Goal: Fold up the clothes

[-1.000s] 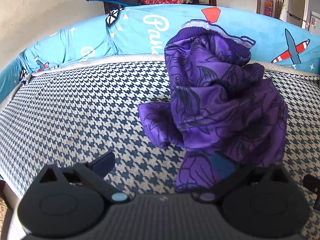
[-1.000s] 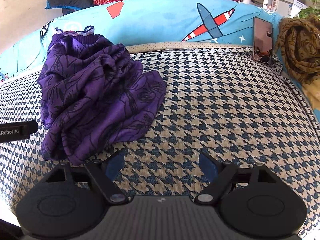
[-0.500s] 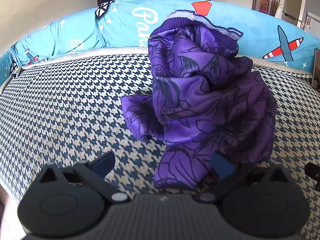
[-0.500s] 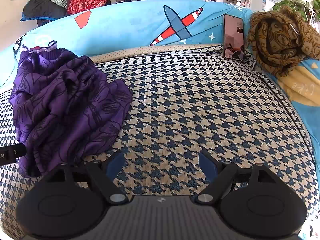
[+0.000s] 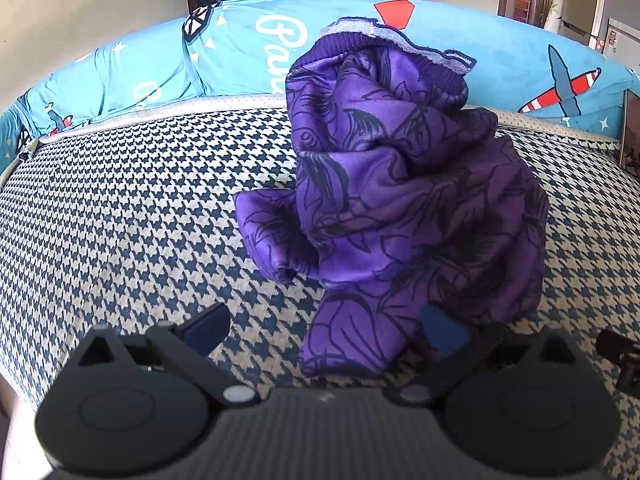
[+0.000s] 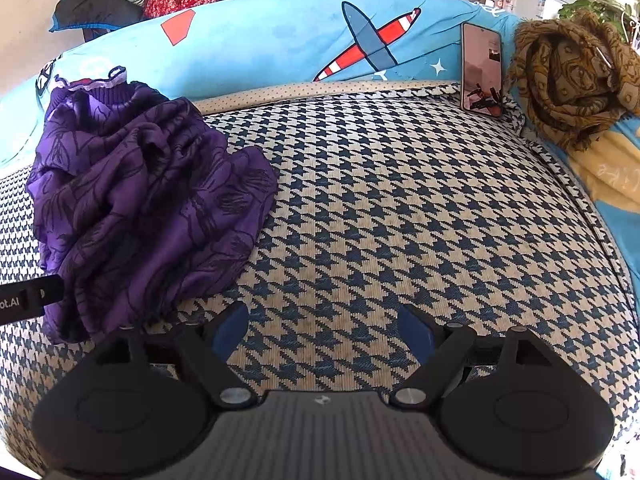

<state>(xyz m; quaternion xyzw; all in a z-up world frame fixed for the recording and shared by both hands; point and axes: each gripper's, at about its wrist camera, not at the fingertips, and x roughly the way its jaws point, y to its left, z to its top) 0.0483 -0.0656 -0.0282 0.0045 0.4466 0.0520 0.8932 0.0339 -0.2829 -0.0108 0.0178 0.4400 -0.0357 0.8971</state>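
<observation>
A purple garment [image 5: 400, 200] with a dark leaf print lies crumpled in a heap on the houndstooth surface [image 5: 120, 220]; its ribbed hem stands up at the top. My left gripper [image 5: 324, 330] is open just in front of the heap. The garment's lowest flap lies between its fingers, close to the right pad [image 5: 444, 334], and is not pinched. In the right wrist view the garment [image 6: 140, 208] sits to the left. My right gripper [image 6: 323, 331] is open over bare houndstooth fabric, to the right of the heap, with nothing between its fingers.
A blue cushion with aeroplane prints [image 6: 300, 40] runs along the back. A phone [image 6: 482, 72] leans against it at the right. A brown patterned cloth [image 6: 572, 76] is bunched at the far right, above a yellow and blue blanket [image 6: 608, 176]. Part of the left gripper's body [image 6: 24, 300] shows at the left edge.
The purple garment keeps its shape and place. Both grippers stay open. Both views have shifted only slightly.
</observation>
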